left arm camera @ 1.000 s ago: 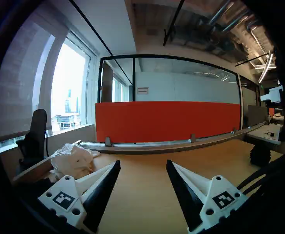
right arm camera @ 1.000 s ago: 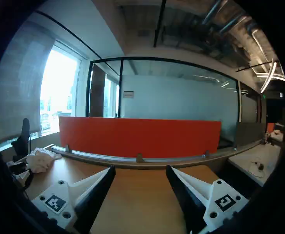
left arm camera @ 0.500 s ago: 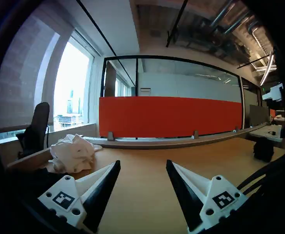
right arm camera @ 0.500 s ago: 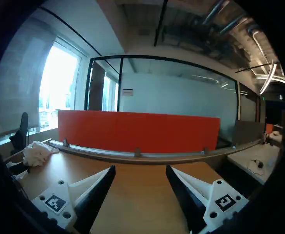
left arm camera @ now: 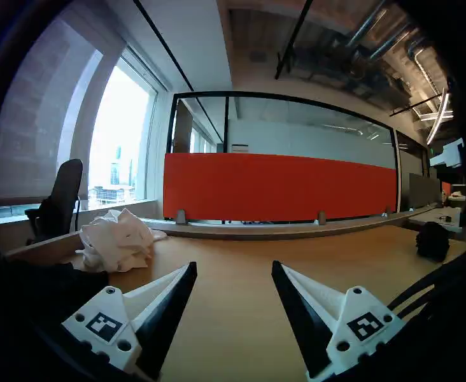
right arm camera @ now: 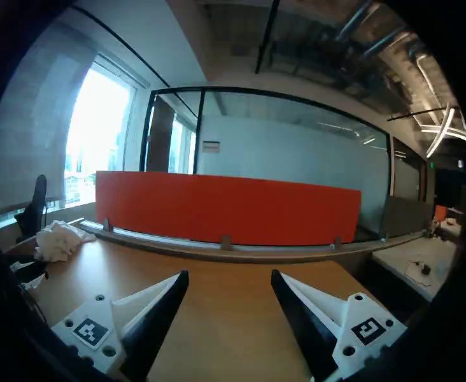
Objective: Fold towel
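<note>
the left gripper (left arm camera: 233, 263) is being held low over the wooden counter (left arm camera: 246, 331), its jaws being held spread with nothing between them. the towel (left arm camera: 117, 240), white and crumpled in a heap, is being seen lying on the counter ahead and to the left, well apart from the fingers and near a dark office chair (left arm camera: 58, 207). a small dark object (left arm camera: 433, 240) is being shown at the counter's right side. the right gripper (right arm camera: 228, 272) is likewise being held above the counter, jaws spread and empty; there the towel (right arm camera: 58, 240) is being seen far off left. an orange divider (left arm camera: 277, 186) is being seen along the counter's far edge.
</note>
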